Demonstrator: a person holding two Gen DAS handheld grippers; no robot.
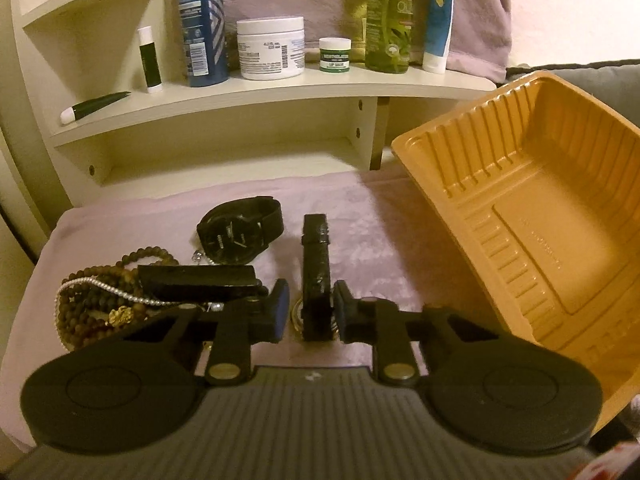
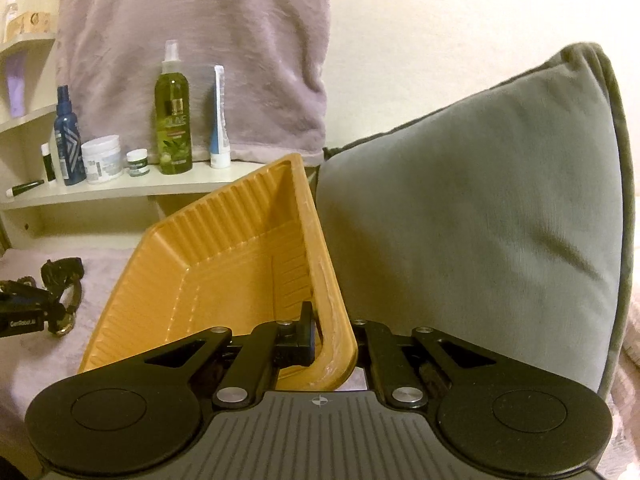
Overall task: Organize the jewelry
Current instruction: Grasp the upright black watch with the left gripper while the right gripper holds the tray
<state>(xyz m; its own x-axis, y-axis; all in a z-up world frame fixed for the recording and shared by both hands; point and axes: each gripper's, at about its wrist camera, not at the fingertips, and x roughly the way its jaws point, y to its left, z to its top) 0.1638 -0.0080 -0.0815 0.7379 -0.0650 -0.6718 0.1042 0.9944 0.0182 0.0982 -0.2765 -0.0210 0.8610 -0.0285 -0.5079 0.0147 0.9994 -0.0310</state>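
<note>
A lavender plush cloth covers the flat surface. On it lie a black wristwatch, a black-strapped watch, and a heap of brown bead strands with a silver chain. A cream shelf behind carries toiletries.

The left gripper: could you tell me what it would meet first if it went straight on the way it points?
The left gripper already has the black watch strap between its fingers, so it meets that strap first, then probably the pink cloth.
</note>
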